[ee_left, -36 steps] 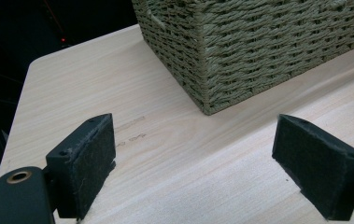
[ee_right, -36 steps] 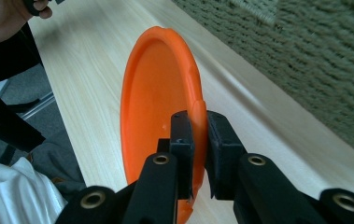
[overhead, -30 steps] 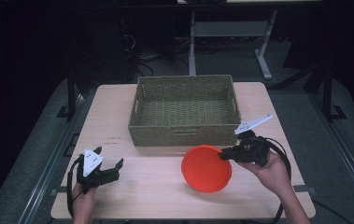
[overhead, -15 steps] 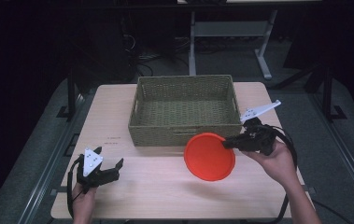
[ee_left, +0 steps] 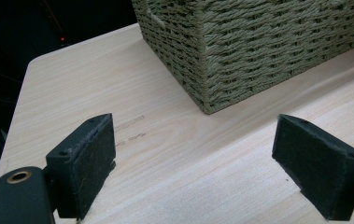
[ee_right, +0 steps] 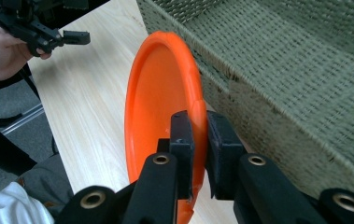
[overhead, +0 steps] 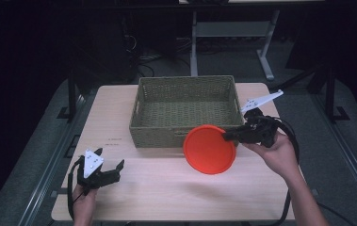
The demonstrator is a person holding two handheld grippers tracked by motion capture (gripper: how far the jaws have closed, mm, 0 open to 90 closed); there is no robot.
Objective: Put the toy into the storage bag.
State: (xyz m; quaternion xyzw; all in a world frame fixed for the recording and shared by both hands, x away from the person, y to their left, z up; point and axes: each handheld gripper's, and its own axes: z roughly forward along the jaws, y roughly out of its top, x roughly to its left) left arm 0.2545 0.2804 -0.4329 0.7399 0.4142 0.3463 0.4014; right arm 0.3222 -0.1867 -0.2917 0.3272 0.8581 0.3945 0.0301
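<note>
Clamping a round, shallow orange plate (overhead: 209, 149) by its rim, right claw (overhead: 227, 136) closed.

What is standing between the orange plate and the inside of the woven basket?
The basket's near wall does. The orange plate, clamped at its rim by the right tongs, hangs in front of that wall and overlaps its top edge in the high view. It probably must go over the rim. Nothing visible lies inside the basket.

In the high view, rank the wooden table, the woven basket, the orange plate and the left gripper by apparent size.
1. Light wooden table
2. Olive woven basket
3. Round orange plastic plate, held off the table nearer the camera, so it may look slightly enlarged
4. Black left gripper
</note>
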